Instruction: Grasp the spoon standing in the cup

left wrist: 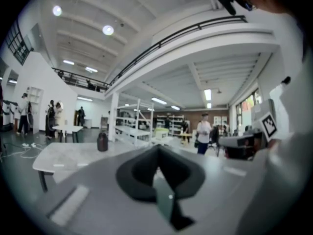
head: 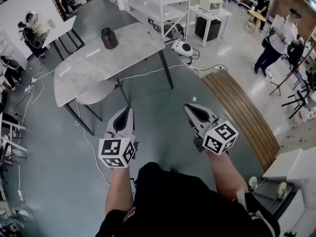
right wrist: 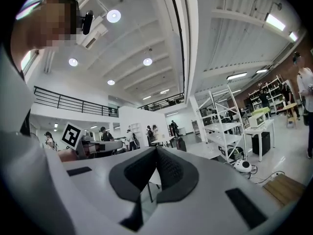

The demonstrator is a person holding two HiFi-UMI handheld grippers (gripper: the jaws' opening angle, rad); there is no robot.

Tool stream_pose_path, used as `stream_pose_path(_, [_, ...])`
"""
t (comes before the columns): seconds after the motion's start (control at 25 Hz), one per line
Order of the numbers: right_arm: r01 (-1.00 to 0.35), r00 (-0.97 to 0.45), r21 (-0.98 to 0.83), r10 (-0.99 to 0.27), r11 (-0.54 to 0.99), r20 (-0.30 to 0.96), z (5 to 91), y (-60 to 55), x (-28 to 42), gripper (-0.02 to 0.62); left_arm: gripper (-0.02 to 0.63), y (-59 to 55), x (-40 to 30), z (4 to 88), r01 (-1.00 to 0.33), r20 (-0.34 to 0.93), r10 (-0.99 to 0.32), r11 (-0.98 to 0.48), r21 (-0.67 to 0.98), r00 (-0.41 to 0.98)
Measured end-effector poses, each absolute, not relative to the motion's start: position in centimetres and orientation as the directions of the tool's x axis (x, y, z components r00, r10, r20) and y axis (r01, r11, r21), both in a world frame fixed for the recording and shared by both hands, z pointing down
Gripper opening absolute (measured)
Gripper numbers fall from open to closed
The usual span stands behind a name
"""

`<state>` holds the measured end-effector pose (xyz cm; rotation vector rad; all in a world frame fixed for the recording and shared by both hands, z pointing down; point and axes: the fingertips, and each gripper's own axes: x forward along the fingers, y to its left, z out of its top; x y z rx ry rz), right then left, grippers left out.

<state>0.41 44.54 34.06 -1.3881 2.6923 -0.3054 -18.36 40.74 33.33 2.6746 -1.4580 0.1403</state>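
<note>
A dark cup point(head: 109, 37) stands near the far edge of the grey marble table point(head: 89, 68), well ahead of me. It is small in the left gripper view point(left wrist: 102, 142) and in the right gripper view point(right wrist: 182, 144). No spoon can be made out in it at this distance. My left gripper point(head: 127, 111) and right gripper point(head: 190, 107) hang side by side over the floor, short of the table and pointing toward it. In both gripper views the jaws meet at the tips with nothing between them: left gripper point(left wrist: 157, 148), right gripper point(right wrist: 157, 150).
A round white stool point(head: 96, 92) sits under the table's near edge. White shelving point(head: 158, 6) stands behind the table. Cables point(head: 148, 72) trail over the floor. A wooden slatted strip point(head: 242, 112) lies to the right. A person point(head: 279, 41) stands at the far right and others at the far left.
</note>
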Motion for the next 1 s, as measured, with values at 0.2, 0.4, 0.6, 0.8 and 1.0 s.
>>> stream_pose_path(0.2, [-0.792, -0.586, -0.229, -0.81, 0.566, 0.023, 34.5, 43.7, 1.4, -0.006, 0.008, 39.4, -17.2, 34.1, -0.841, 0.136, -0.83, -0.539, 0.051, 0.541])
stream_pose_path(0.4, [-0.793, -0.585, -0.231, -0.811, 0.563, 0.032, 34.8, 40.7, 1.7, -0.006, 0.008, 36.0, -16.9, 34.7, -0.838, 0.139, -0.827, -0.542, 0.062, 0.545])
stream_pose_path(0.6, [-0.801, -0.573, -0.243, -0.819, 0.547, 0.044, 35.5, 36.3, 1.9, -0.006, 0.008, 31.2, -16.8, 35.3, -0.829, 0.145, -0.816, -0.556, 0.066, 0.559])
stream_pose_path(0.8, [-0.805, -0.565, -0.265, -0.822, 0.53, 0.07, 36.2, 30.9, 1.4, -0.006, 0.008, 25.0, -17.0, 35.8, -0.82, 0.164, -0.804, -0.565, 0.088, 0.572])
stream_pose_path(1.0, [-0.811, -0.556, -0.274, -0.827, 0.516, 0.087, 36.0, 25.6, 0.8, -0.005, 0.008, 19.5, -17.2, 35.4, -0.808, 0.168, -0.791, -0.581, 0.096, 0.589])
